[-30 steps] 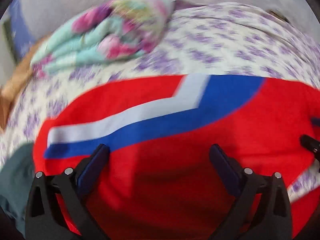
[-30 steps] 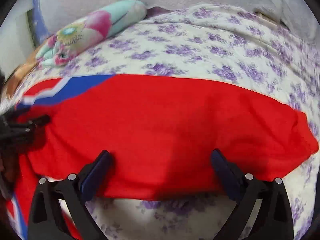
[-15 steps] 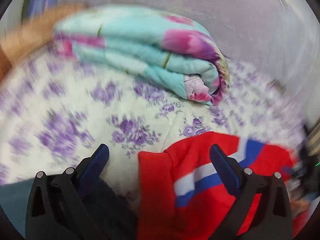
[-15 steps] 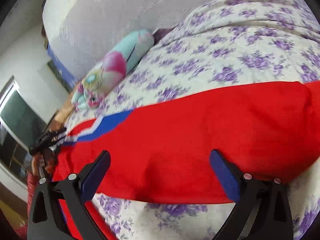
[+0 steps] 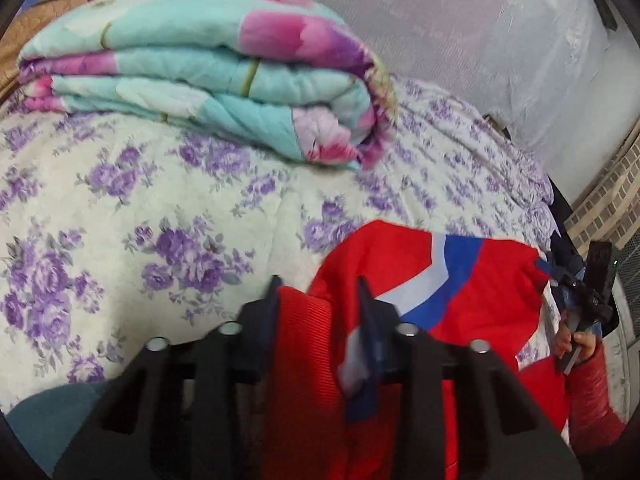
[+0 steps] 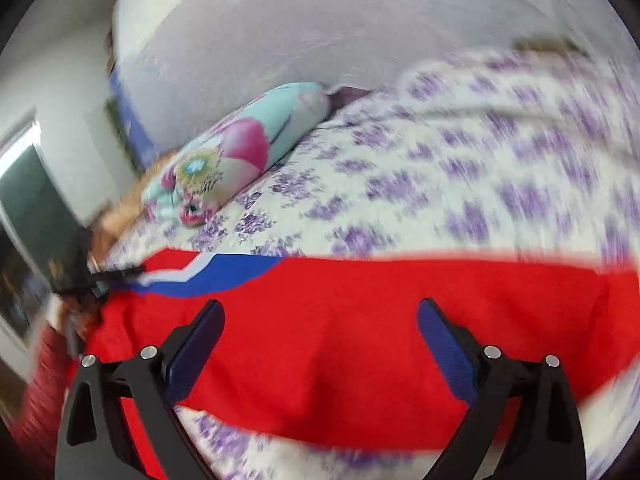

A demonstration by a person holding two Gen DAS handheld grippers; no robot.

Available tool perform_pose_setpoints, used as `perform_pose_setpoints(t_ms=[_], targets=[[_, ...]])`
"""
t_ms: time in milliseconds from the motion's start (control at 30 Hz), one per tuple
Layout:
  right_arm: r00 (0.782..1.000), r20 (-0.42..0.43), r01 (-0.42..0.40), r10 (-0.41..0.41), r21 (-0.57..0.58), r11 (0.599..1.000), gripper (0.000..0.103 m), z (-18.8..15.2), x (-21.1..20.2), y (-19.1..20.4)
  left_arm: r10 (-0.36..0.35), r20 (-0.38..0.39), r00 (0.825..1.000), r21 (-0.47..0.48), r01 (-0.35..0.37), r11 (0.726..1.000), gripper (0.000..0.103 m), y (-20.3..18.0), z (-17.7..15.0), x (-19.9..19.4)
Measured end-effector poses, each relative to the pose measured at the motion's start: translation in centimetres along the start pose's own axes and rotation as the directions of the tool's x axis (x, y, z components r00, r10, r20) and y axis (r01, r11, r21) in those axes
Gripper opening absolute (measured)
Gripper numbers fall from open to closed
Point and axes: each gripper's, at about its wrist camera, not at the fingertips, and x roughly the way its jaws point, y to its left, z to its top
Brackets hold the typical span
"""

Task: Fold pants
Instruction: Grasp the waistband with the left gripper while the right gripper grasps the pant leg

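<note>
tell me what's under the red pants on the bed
The red pants lie on the purple-flowered bedsheet, which shows all around them. What is directly beneath the fabric is covered and cannot be seen.

One pair of red pants (image 5: 472,280) lies on the bed, with one white stripe (image 5: 416,284) and one blue stripe (image 5: 452,280) running side by side across it. One folded quilt (image 5: 208,76) with pink flowers sits on the one flowered bedsheet (image 5: 132,200). Two grippers show: the left gripper (image 5: 318,300) and the right gripper (image 6: 320,332), each with two fingers. One red sleeve (image 5: 592,392) is visible.
</note>
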Motion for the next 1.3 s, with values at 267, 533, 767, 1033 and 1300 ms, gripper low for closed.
perform_pose_setpoints(t_ms=[267, 533, 767, 1033, 1300], targets=[[0.979, -0.197, -0.026, -0.05, -0.367, 0.93, 0.092, 3.3, 7.6, 2.4, 0.034, 0.05, 0.998, 0.039, -0.036, 0.999, 0.017, -0.7, 0.1, -0.8], [0.947, -0.31, -0.057, -0.085, -0.422, 0.905, 0.049, 2.3, 11.1, 2.7, 0.034, 0.051, 0.998, 0.028, -0.035, 0.999, 0.017, -0.4, 0.1, -0.6], [0.965, -0.176, 0.087, -0.193, -0.481, 0.872, 0.007, 0.7, 4.5, 7.1, 0.044, 0.159, 0.986, 0.072, -0.056, 0.996, 0.012, -2.7, -0.4, -3.4], [0.989, -0.015, 0.122, -0.148, -0.483, 0.867, 0.007, -5.3, -9.5, 12.2, -0.045, 0.375, 0.926, 0.073, 0.019, 0.997, 0.01, -4.3, -7.5, -13.5], [0.985, -0.108, 0.064, -0.132, -0.481, 0.875, 0.007, -17.4, -11.4, 13.3, -0.077, 0.28, 0.957, -0.103, 0.11, 0.989, 0.01, -2.1, -17.1, -16.4]])
